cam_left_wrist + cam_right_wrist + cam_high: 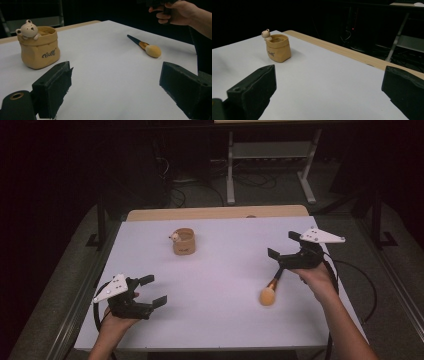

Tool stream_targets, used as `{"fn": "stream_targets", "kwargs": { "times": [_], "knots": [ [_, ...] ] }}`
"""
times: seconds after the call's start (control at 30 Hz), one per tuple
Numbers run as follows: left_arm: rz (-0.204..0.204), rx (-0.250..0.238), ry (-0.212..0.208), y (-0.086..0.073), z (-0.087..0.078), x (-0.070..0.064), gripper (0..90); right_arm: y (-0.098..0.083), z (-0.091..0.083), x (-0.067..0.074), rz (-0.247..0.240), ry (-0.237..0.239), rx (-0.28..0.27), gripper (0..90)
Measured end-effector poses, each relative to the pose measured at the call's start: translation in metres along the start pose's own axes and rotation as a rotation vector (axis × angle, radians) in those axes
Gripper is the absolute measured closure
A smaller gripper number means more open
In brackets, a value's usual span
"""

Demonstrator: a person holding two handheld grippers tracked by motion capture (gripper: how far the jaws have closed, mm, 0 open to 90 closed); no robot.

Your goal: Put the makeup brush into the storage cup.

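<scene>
On the white table (210,320), the brush (270,290) lies just below the right hand-held gripper (283,246) — jaws wide, empty.

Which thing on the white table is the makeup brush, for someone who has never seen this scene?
Start at the white table and look to its right half, just below the right gripper. The makeup brush lies flat there, apart from the tan bear pot farther back. Its dark thin handle, gold band and fluffy peach head set it apart.
</scene>
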State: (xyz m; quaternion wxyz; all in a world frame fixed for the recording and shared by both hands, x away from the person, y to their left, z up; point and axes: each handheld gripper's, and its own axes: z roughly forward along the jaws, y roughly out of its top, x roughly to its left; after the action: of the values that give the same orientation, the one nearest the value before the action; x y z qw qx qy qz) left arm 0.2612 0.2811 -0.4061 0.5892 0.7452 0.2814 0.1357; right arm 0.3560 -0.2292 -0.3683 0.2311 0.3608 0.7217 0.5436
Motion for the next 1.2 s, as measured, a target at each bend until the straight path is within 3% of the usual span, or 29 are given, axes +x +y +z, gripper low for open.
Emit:
{"fn": "stream_targets", "kwargs": {
  "times": [0.87, 1.2],
  "knots": [
    [-0.008, -0.003, -0.008, 0.000, 0.001, -0.001, 10.1, 0.014, 0.017, -0.014, -0.029, 0.016, 0.149, 0.0],
    [0.001, 0.005, -0.012, 0.000, 0.002, -0.001, 10.1, 0.021, 0.019, -0.020, -0.025, 0.043, 0.219, 0.0]
  ]
}}
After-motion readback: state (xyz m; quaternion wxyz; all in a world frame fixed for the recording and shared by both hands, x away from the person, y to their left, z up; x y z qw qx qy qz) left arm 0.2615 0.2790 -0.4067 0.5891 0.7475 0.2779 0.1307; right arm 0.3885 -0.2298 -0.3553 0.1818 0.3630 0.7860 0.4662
